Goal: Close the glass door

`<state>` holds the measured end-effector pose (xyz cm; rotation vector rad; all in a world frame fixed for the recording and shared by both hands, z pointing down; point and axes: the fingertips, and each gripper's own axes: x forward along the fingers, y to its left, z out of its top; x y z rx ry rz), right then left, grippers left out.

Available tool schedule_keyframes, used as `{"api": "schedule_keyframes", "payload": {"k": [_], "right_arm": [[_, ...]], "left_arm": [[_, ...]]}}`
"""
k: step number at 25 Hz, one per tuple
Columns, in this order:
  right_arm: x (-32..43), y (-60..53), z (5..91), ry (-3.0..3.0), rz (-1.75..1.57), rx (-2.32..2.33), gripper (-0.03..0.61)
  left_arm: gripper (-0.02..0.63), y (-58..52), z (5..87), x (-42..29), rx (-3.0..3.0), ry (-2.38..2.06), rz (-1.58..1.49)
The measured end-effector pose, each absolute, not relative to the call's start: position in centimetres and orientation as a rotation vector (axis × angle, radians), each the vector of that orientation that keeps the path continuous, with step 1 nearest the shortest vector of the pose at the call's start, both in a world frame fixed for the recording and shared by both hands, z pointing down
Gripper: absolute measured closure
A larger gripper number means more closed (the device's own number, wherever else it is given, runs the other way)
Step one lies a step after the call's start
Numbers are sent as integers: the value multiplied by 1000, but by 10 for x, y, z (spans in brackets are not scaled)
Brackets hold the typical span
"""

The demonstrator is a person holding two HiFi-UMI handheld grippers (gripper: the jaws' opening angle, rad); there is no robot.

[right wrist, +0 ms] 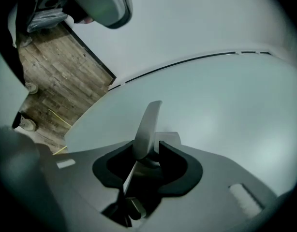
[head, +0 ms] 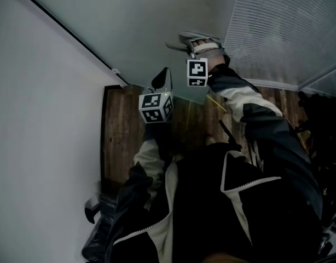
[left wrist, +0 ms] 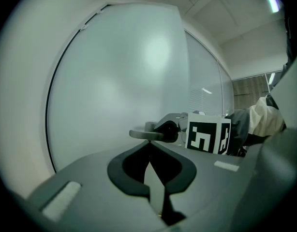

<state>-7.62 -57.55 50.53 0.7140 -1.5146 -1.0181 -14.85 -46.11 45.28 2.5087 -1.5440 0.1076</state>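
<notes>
Left claw (left wrist: 149,148), jaws together and empty, faces the frosted glass door (left wrist: 119,76) where right claw (left wrist: 167,130) clasps its handle (left wrist: 141,135)

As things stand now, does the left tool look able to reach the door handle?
Probably yes. The left tool, shut and empty, faces the door handle with nothing between them. But the right tool is clamped on that handle, so only its free end is left to take.

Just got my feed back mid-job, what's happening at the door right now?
The person's right gripper is clamped on the lever handle of the frosted glass door. The left gripper is shut and empty, held close by and pointing at the door. Whether the door is fully closed can't be told.
</notes>
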Motion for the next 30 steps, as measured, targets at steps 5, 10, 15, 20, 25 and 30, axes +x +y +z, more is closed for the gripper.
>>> {"api": "schedule_keyframes", "payload": {"k": [5,10,15,20,25,30], "right_arm": [[-55,-614,503,-1458,-1022,725,431],[-39,-657,506,-1396,-1018,726,433],[-28,-700,506,-1317,-1046,719,440],[-17,-743,509,-1275,-1047,700,439],[-10,-777,511,-1267,-998,699,439],[-7,-798,514,-1264,-969,705,440]], "left_arm": [[611,-469,453,-145,2494,-1566,116],[611,-476,449,-151,2469,-1597,92],[611,-474,453,-166,2408,-1624,44],[611,-471,467,-181,2343,-1680,70],[611,-469,474,-199,2265,-1698,24],[611,-465,476,-216,2221,-1740,10]]}}
